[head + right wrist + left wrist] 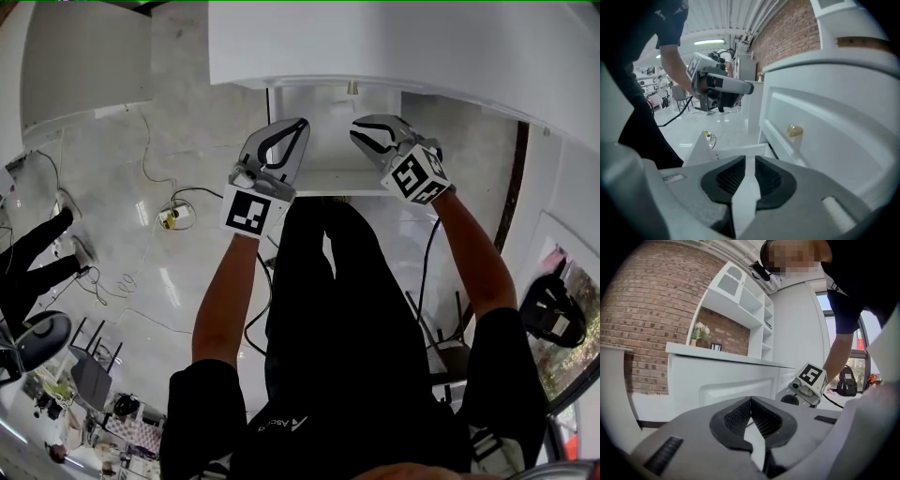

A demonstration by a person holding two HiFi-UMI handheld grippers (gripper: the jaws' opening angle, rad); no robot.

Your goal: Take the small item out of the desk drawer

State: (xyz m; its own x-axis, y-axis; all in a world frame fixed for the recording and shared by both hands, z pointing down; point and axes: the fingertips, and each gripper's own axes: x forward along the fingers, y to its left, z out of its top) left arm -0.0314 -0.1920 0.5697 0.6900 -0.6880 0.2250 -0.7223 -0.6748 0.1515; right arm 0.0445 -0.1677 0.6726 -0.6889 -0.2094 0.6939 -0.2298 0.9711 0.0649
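We hold left tool (300, 125) closed and empty, right tool (357, 128) slightly parted on nothing, above pulled-out drawer (328, 180), brass knob (794, 131) nearby, white surface (394, 47), cables (150, 159) on glossy floor (187, 291), brick wall (642, 310).

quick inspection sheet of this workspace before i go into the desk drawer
surface: white desk, nothing seen on the visible top
job's things: white drawer appears pulled out; gold knob on desk front; small item not seen
clutter: nothing seen
grippers: left gripper shut, empty; right gripper jaws slightly apart, empty
cables: white power strip and loose leads on glossy floor
surroundings: red brick wall, white shelving
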